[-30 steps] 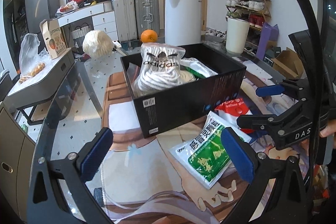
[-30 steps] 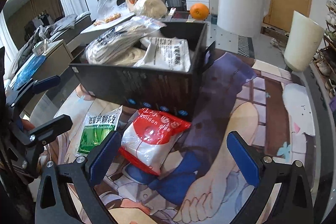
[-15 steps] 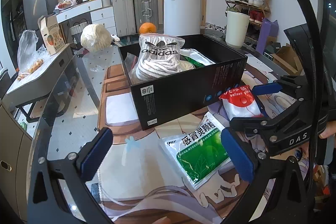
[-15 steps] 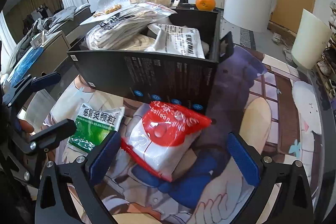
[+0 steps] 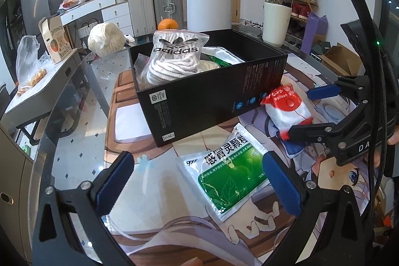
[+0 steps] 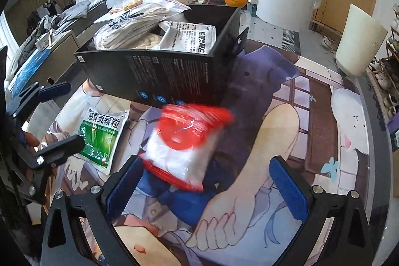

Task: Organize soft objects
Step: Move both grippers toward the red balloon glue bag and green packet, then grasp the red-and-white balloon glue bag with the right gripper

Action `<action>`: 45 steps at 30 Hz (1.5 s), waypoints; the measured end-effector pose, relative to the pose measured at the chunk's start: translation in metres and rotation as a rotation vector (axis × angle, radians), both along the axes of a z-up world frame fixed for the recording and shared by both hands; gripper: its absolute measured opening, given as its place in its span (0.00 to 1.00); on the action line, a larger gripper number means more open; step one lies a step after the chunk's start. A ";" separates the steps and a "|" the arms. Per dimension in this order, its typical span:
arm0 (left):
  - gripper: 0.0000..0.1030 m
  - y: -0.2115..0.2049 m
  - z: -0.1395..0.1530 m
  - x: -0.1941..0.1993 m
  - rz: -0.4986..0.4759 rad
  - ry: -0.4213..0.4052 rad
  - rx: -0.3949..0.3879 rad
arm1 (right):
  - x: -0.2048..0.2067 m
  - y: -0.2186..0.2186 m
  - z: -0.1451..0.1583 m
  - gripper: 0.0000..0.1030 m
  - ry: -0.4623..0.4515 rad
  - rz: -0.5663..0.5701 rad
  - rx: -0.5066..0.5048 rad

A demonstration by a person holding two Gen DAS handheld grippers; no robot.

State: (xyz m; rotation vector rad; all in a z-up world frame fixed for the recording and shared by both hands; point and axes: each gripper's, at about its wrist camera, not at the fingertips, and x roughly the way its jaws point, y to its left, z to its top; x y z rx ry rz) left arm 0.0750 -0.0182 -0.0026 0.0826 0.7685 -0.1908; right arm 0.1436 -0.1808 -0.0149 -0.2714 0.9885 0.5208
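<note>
On the mat, red-topped bag lies lengthwise toward black box.

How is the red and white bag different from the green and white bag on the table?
The red and white bag looks puffy and rumpled; the green and white bag lies flat on the mat. The red one sits between the open fingers of the right hand-held gripper, close to the black box; the green one lies in front of the left hand-held gripper, farther from the box. Both are soft plastic packets outside the box.

Wrist cams low, sharing box.
</note>
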 end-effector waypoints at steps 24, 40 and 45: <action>1.00 0.004 -0.005 0.006 0.010 0.036 -0.029 | 0.009 0.018 -0.006 0.99 -0.025 0.089 -0.047; 1.00 0.008 -0.007 0.008 0.041 0.049 -0.033 | -0.003 0.023 -0.002 0.68 -0.041 0.135 -0.019; 1.00 0.004 -0.007 0.005 0.051 0.048 -0.018 | -0.016 0.012 0.001 0.65 -0.031 0.119 0.016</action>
